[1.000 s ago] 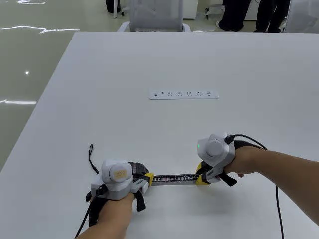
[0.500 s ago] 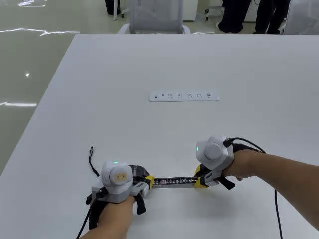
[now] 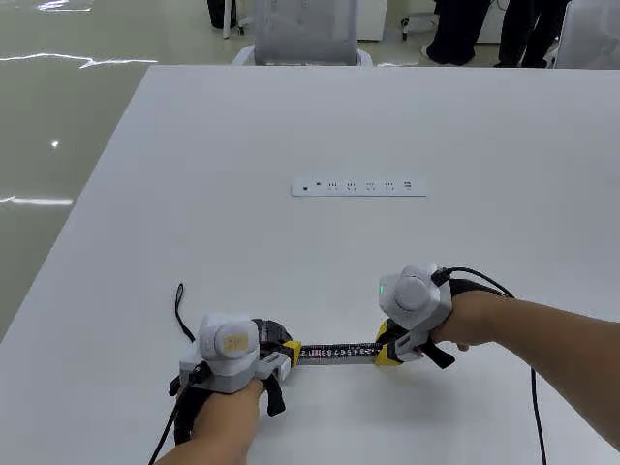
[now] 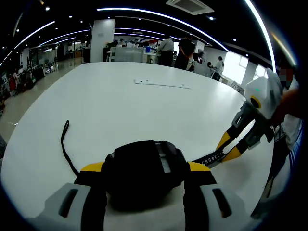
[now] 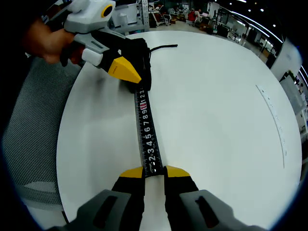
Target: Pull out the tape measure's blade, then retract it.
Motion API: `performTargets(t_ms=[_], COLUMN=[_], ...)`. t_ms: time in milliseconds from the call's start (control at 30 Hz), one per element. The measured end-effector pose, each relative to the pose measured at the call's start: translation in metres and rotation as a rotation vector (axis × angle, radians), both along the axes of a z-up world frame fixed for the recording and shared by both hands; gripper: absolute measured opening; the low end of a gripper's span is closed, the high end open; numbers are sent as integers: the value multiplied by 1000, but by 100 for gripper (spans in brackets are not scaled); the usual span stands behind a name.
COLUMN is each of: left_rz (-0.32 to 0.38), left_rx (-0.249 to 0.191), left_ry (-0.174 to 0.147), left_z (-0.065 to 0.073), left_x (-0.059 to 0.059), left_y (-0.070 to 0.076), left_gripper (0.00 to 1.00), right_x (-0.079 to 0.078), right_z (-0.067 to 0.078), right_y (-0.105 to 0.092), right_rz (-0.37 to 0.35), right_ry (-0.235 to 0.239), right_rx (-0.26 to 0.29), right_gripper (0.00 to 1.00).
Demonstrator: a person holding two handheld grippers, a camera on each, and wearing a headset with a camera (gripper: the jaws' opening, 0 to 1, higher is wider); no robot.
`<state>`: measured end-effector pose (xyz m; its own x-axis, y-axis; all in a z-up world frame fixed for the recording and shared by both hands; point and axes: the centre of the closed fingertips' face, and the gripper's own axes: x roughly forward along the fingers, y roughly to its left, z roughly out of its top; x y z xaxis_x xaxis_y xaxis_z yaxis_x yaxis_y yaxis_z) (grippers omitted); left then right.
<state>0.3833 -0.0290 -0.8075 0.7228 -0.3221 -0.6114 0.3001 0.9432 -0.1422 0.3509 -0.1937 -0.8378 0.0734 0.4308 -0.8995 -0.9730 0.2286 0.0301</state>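
Two forearms lie low over the worktop (image 3: 291,126), tongs facing each other. The left tongs (image 4: 147,166) clamp the black tape measure (image 4: 144,185) by its case. The right tongs (image 5: 154,171) are pinched shut on the blade (image 5: 147,130) tip, blade stretched flat between them.

Open-plan office: large white table (image 3: 291,126), inset power strip (image 3: 358,186), office chair (image 3: 305,29) behind

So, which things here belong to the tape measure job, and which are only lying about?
For the job: tape measure case, clamped in the left gripper; blade, partly pulled out, its end pinched by the right gripper.
Lying about: power strip, further up the table; black strap beside the case, loose on the table; chair at the far edge.
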Motion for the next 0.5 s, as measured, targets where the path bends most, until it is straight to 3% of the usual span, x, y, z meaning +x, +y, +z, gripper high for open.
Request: performTargets(t_ms=[500], left_rz=[1], left_rx=[-2], left_ry=[-1], left_z=[1], left_x=[0], left_y=[1], left_gripper=[61], right_x=[0], right_z=[0], right_y=[6], right_rz=[-5], right_ry=[0], right_rx=[3], right_gripper=[14])
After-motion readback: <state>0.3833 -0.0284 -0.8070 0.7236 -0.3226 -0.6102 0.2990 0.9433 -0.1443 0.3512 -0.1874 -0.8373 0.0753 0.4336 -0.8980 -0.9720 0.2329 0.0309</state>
